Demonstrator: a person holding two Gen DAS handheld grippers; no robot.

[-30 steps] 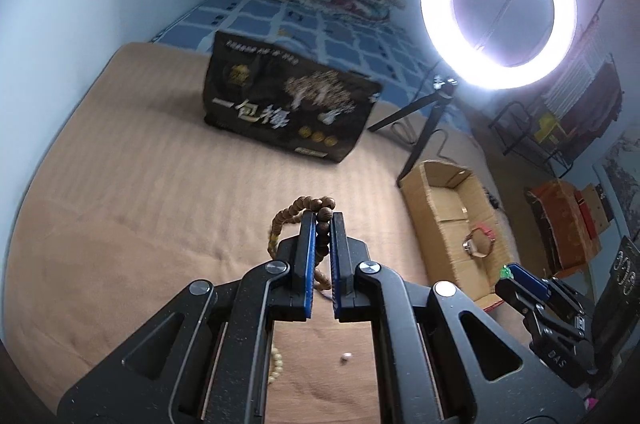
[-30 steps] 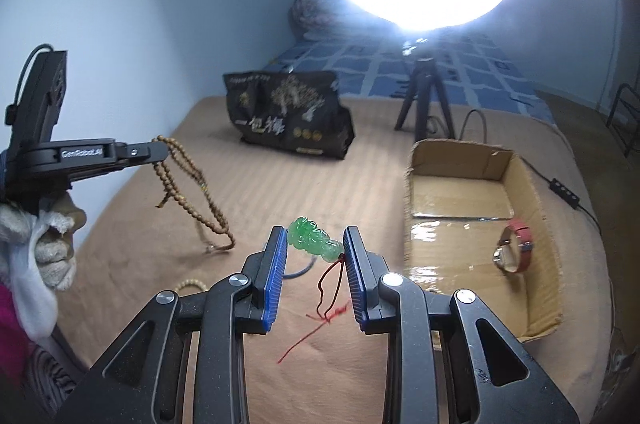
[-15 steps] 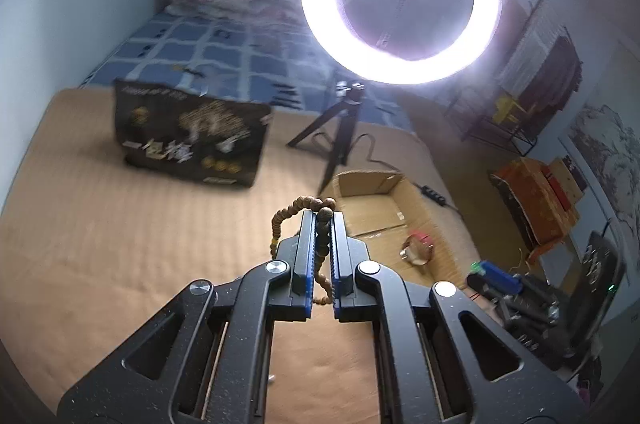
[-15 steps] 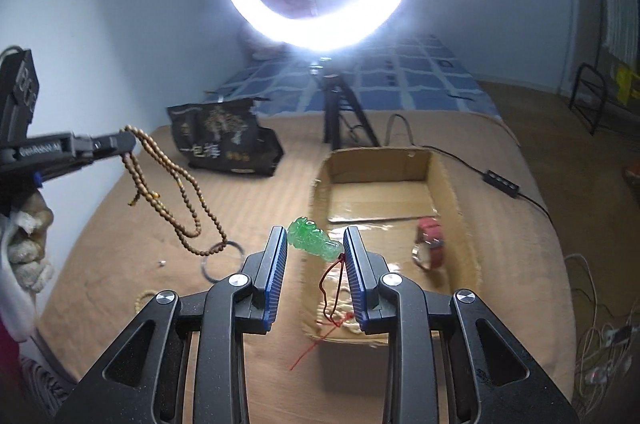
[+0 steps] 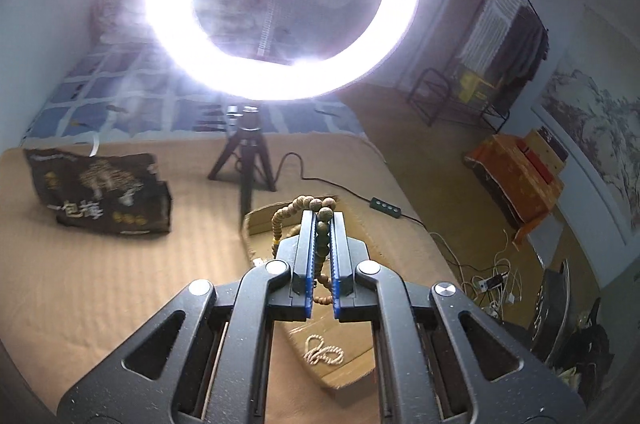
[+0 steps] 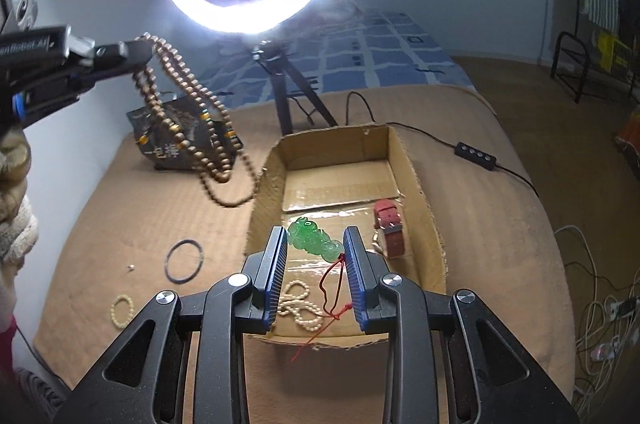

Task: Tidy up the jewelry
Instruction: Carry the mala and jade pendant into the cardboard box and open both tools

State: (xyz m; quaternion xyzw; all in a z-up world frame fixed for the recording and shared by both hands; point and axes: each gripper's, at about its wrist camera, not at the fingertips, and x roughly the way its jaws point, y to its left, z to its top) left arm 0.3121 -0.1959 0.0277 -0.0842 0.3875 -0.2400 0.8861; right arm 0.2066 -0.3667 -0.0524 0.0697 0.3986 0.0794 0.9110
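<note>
Wooden beads (image 6: 188,92) dangle from raised left hand-held gripper (image 6: 136,54).

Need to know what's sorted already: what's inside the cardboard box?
Inside the cardboard box: a red-strapped watch and a pale bead strand. The right claw and its green pendant hide part of the floor.

Glowing ring light (image 5: 280,4) on a tripod (image 5: 244,160), dark printed bag (image 5: 100,196) beside it on the tan bedspread (image 5: 100,284).

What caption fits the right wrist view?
Right gripper holds a green pendant over the cardboard box; left gripper carries wooden beads.
</note>
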